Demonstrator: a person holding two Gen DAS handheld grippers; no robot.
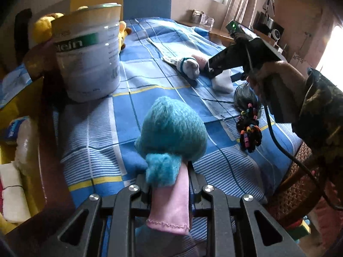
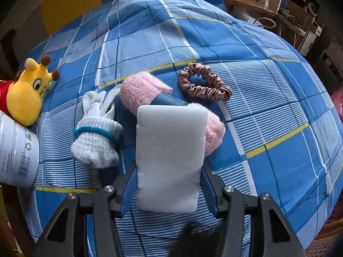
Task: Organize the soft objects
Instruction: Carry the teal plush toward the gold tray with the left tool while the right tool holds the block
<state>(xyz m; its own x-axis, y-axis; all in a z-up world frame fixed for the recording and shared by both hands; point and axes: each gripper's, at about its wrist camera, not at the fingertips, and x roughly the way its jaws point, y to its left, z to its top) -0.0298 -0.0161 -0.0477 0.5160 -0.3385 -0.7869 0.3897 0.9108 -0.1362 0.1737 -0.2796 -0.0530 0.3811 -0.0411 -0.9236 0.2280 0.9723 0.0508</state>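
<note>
On a blue checked bedspread, the left gripper pinches a teal-and-pink sock. The right gripper clamps a white sponge; squeezed foam could spring free, or snag the pink sock beneath.

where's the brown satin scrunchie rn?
Right wrist view, upper centre-right: the brown satin scrunchie lies flat on the blue checked bedspread, just right of the fluffy pink sock and beyond the white foam block in the right gripper.
</note>
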